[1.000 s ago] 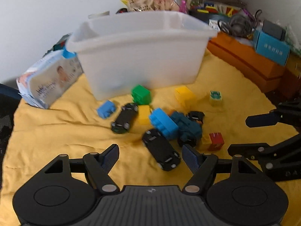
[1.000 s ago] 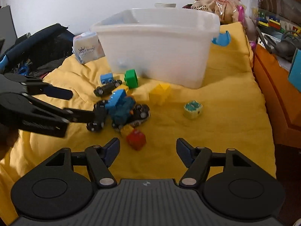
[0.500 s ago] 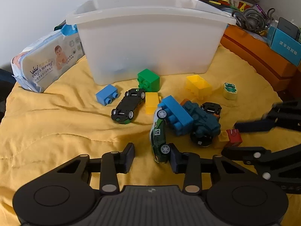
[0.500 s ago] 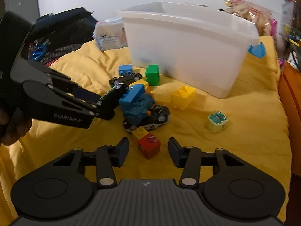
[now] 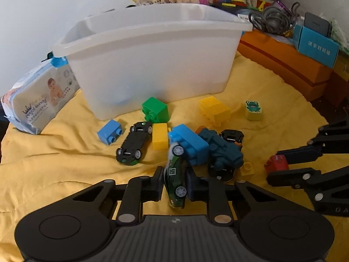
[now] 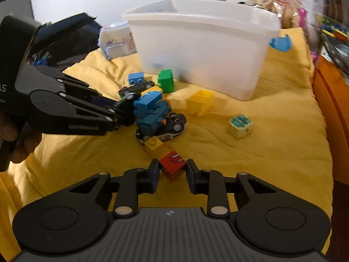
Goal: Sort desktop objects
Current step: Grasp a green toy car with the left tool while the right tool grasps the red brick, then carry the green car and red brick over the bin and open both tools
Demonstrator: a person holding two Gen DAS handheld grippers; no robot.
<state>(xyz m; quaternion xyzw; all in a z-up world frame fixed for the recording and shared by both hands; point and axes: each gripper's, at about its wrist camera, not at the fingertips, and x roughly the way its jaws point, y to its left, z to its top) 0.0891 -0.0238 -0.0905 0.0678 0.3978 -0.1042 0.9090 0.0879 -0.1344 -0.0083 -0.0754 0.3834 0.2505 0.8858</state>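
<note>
Between both claws, toys pinched over the yellow blanket [image 5: 54, 163]!

Left claw [image 5: 174, 185] has just been closing and its pads now clamp the green toy car [image 5: 174, 181], which stands tipped on its side with its wheels facing right. Just ahead of that claw lie the light-blue brick [image 5: 189, 144] and the dark teal toy [image 5: 222, 150]; ahead and to the left sits the black toy car [image 5: 133, 146] with a small blue brick [image 5: 110, 132] beside it, and the white bin [image 5: 152, 65] stands farther ahead. Over to the right, the right claw [image 6: 170, 172] has just been closing too, and grips the red block [image 6: 173, 160], with a yellow stud brick [image 6: 153, 143] touching the block's far side. Beyond it, a yellow brick [image 6: 200, 101] and a frog-printed cube [image 6: 240, 125] sit apart on the blanket.
</note>
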